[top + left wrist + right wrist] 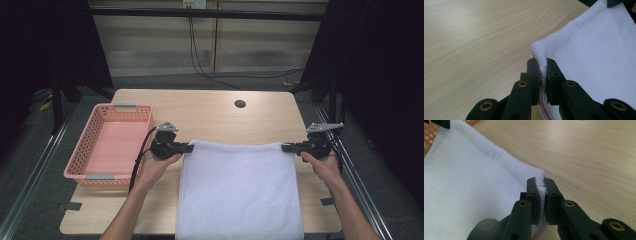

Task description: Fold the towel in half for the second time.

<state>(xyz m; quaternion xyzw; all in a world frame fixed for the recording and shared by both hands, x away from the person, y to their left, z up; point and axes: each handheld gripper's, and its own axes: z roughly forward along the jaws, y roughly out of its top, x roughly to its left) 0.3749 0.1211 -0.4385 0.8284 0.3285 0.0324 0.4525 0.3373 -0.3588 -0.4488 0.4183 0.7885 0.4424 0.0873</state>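
the towel (pixel 240 190) lies flat on the bench (pixel 210 115), right of the pink basket (pixel 107 145). the left gripper (pixel 187 147) and right gripper (pixel 286 147) each pinch 1 far corner, jaws clamped. lift both corners evenly, keeping the edge taut, to fold cleanly.

The towel (pixel 240 190) lies on the tabletop (pixel 215 115) at 6 o'clock; the basket (pixel 95 150) sits at 9 o'clock, left of it.

high view: above, facing forward-down | gripper views: close — share towel (pixel 240 190) edge
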